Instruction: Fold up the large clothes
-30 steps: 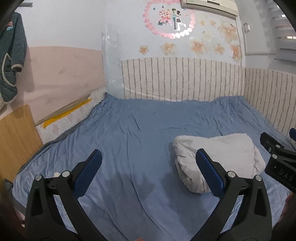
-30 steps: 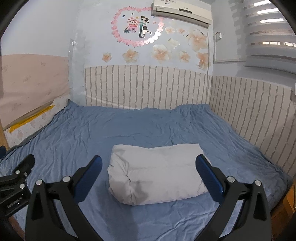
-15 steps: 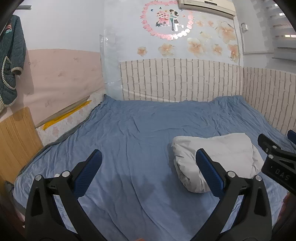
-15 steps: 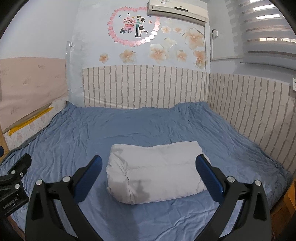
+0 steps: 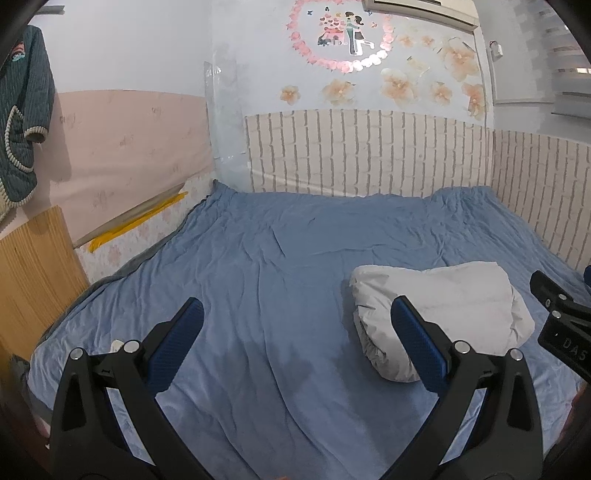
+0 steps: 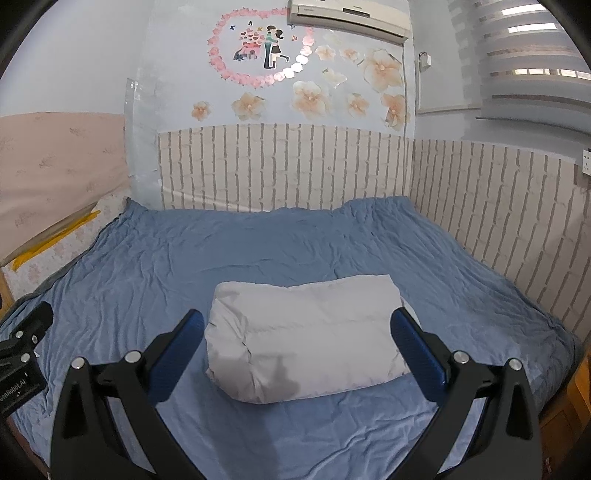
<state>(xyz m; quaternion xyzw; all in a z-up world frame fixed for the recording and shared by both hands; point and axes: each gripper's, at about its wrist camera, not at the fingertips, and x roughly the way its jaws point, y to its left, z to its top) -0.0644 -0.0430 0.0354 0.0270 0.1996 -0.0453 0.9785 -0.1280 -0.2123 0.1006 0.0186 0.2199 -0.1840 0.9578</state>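
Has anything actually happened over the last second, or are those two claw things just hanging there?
Barely anything. Both views tilt down slightly, so the wall decorations sit a little lower; the grippers shifted only a touch. Nothing was gripped or released: the left gripper and right gripper stay open and empty, and the folded white garment lies unmoved on the blue sheet.

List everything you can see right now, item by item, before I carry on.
folded garment: one, pale grey, on the bed, right of centre
bed sheet: one, blue, wrinkled, covering the bed
hanging jacket: one, dark green, left wall
air conditioner: one, white, high on the back wall
flower and heart decals: several, pink, back wall
window blind: one, grey, right wall
left hand-held gripper: open, empty, over bare sheet
right hand-held gripper: open, empty, above the garment
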